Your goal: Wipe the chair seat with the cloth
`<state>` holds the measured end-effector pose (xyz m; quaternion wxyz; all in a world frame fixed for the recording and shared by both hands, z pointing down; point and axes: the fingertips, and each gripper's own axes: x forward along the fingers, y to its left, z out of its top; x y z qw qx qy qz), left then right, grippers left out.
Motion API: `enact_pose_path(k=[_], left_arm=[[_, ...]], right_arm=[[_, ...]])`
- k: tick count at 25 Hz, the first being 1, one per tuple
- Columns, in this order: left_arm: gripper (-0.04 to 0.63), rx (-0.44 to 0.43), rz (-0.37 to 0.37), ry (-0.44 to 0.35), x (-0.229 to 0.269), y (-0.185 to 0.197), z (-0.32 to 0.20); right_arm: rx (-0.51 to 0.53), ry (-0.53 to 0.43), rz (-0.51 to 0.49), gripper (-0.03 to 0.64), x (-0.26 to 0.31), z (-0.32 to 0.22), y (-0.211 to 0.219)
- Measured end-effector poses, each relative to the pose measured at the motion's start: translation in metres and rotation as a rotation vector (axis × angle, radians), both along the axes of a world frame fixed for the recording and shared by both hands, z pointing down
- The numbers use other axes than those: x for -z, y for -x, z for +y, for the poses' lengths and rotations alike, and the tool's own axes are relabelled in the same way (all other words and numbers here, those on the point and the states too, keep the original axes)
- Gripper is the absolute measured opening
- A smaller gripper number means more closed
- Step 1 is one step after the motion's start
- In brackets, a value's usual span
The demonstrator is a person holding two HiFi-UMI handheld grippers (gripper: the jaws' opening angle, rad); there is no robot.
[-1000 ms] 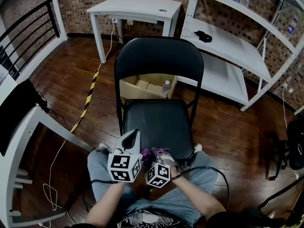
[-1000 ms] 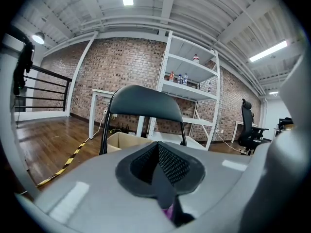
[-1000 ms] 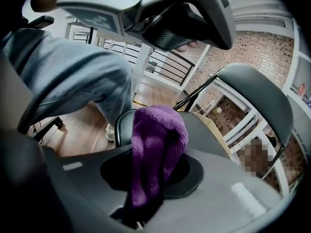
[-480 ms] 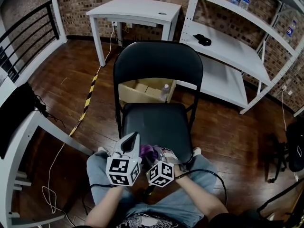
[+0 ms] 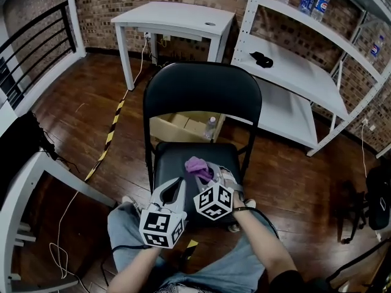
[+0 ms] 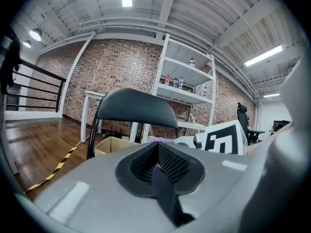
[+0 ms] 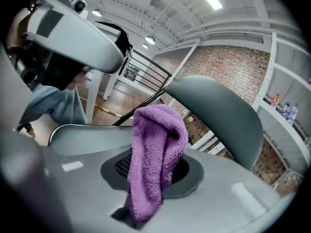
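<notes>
Brick-walled room w/ dark wood floor [image 5: 79,121], white table [image 5: 174,14] and shelving [image 5: 293,60] at back.

Purple cloth [image 5: 197,165] bunched and pinched in right gripper [image 5: 209,172], jaws closed tight on the lower folds, loose top flopping over the jaw tips in the right gripper view [image 7: 156,149]. Sits over the mid part of the black chair seat [image 5: 174,157], near the rear half. Can't tell from the head view whether fabric actually touches the seat.

Left gripper [image 5: 173,185] just beside, at the seat's front-left, jaws brought together w/ nothing btwn them [image 6: 158,166], pointing toward the backrest [image 5: 195,93]. Cardboard box [image 5: 180,124] on floor behind the chair, seen through the gap under the backrest.

Step in hand, prob.: cloth carried out over the seat, wipe at its start or about to start. No stroke pattern readable from one moment.

Nxt move calls for: pressing the cloth wad down flat on the seat, then dragging across w/ steady downward force and grip kept firm so fabric doesn't slip out. Covering edges and corners too. Keeping the free gripper out of the sweep path, or using it to steady the chair.
</notes>
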<state>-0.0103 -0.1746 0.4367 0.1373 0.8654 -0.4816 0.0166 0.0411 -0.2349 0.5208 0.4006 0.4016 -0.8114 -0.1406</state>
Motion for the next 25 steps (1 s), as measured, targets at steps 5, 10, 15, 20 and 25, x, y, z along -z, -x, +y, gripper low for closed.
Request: enact_pose_path(k=[5,10,15,20,25], left_arm=[[0.006,-0.016,-0.007,0.009,-0.005,-0.009,-0.011],[0.006,-0.022,-0.018,0.028,-0.015,-0.011,-0.027],[0.006,-0.022,-0.03,0.06,-0.026,-0.014,-0.038],[0.006,-0.025,-0.046,0.084,-0.036,-0.015,-0.042],[0.006,-0.024,-0.061,0.098,-0.043,-0.013,-0.046]], right_arm=[[-0.021,0.009,0.048,0.091,-0.013,-0.045,-0.019],[-0.055,0.054,0.073,0.092,-0.045,-0.084,-0.037],[-0.09,0.092,0.113,0.091,-0.078,-0.12,-0.054],[-0.131,0.117,0.153,0.091,-0.101,-0.149,-0.073],[-0.16,0.145,0.166,0.091,-0.12,-0.161,-0.081]])
